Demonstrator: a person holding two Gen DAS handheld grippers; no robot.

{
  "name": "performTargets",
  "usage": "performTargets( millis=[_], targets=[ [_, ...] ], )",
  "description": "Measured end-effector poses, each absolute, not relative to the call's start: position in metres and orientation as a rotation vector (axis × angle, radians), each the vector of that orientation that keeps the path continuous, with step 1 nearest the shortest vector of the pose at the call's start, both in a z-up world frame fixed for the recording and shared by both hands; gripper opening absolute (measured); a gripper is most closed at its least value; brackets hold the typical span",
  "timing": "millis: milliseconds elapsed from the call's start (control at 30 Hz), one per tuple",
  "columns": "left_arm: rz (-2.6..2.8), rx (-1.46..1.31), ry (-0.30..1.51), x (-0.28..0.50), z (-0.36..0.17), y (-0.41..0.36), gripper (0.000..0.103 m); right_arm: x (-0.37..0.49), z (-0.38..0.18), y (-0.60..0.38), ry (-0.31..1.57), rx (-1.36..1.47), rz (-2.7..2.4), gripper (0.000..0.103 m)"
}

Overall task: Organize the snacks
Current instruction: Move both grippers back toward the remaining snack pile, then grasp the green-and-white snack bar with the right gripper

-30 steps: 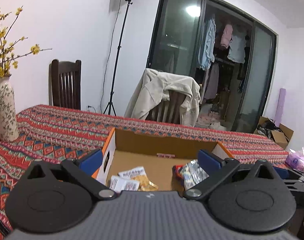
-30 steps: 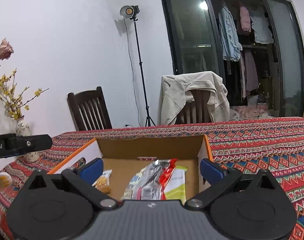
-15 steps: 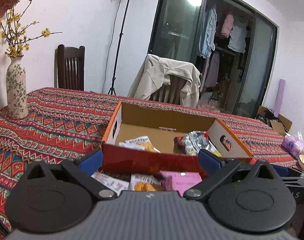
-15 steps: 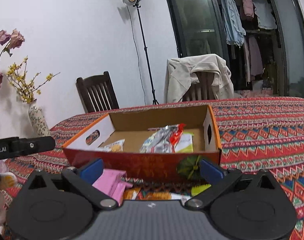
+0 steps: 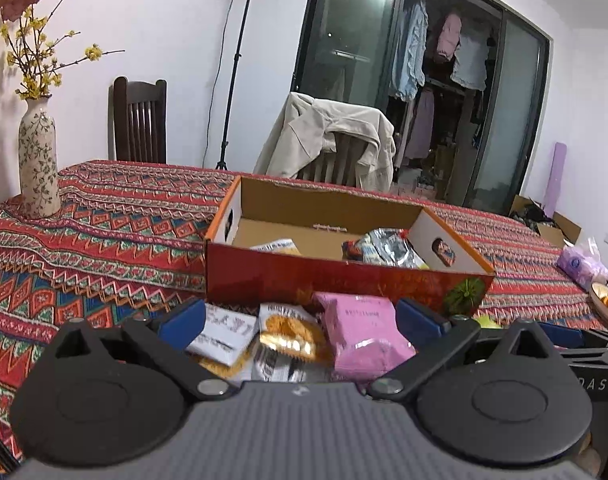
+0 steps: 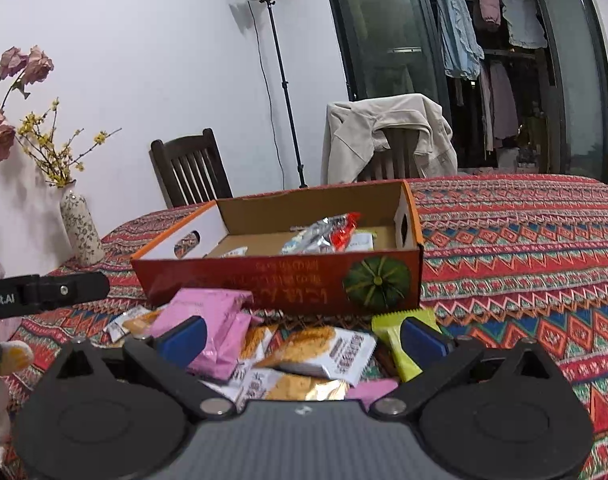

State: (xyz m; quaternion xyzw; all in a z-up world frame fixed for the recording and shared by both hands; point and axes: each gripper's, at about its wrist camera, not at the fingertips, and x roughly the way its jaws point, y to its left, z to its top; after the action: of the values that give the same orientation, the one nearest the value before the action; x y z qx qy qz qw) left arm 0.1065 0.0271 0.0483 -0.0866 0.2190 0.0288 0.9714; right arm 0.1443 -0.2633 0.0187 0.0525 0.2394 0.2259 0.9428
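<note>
Left wrist view: left claw (image 5: 300, 318) spread wide, empty, above pink packet (image 5: 363, 336). Right claw (image 6: 304, 334) equally wide, empty; cardboard box (image 6: 280, 280) ahead awaits loose snacks.

Hand-held gripper (image 5: 300, 316): black linkage, blue pads (image 5: 182, 319), grey ribbed body, apparently plastic.

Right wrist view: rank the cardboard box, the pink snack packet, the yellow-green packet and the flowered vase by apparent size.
1. cardboard box
2. pink snack packet, though it lies nearer the camera
3. flowered vase and yellow-green packet: not ranked, since the right gripper hides part of the packet.
</note>
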Motion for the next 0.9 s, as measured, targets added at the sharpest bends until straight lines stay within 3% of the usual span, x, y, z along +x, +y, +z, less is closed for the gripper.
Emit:
performTargets(
  millis=[900],
  targets=[
    [0.080, -0.201, 0.497, 0.091, 0.029, 0.037, 0.103, 0.121, -0.002, -0.285, 0.545, 0.082, 0.417, 0.103]
  ],
)
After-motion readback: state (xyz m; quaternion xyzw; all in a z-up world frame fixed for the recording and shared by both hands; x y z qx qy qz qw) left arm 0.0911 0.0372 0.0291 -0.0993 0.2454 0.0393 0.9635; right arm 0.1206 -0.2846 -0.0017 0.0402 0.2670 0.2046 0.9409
